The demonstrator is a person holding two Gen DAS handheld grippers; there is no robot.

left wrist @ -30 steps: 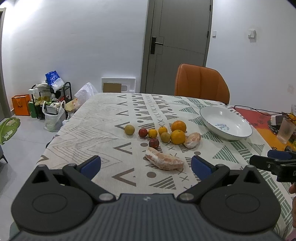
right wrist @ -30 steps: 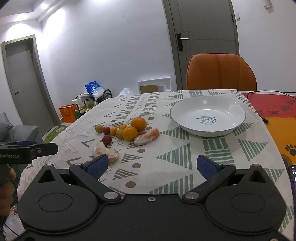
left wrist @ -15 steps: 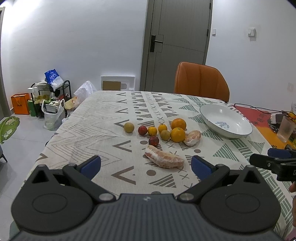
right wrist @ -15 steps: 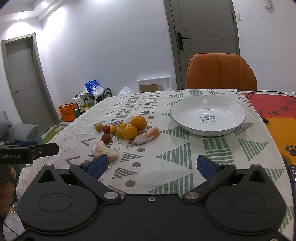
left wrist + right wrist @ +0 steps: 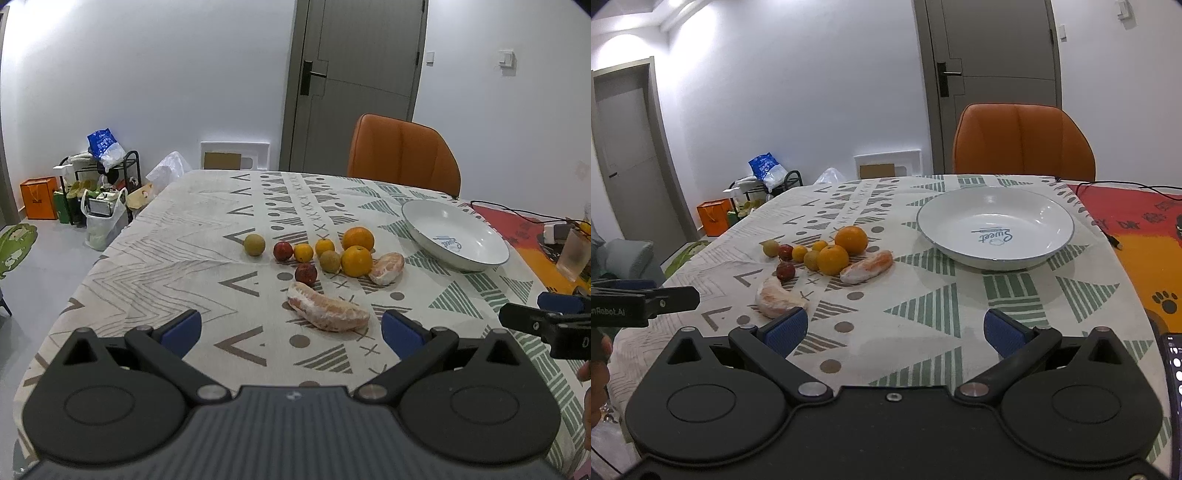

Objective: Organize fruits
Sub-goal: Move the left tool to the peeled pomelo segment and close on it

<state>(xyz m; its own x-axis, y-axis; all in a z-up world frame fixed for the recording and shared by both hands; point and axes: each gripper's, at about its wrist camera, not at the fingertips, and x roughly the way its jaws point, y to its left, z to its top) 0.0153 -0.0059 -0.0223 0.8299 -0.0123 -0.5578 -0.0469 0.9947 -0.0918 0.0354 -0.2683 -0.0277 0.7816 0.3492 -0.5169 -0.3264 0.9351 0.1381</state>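
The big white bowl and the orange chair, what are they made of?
The bowl looks like glazed ceramic: glossy white, bright reflections, a thin dark rim line and printed blue lettering inside. It could be enamel. The chair looks like smooth leather or faux leather: padded panels with stitched seams and a soft sheen.

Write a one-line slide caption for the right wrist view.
Open right gripper faces an empty bowl, fruits clustered to its left on the table.

Orange chair stands behind the patterned tablecloth.
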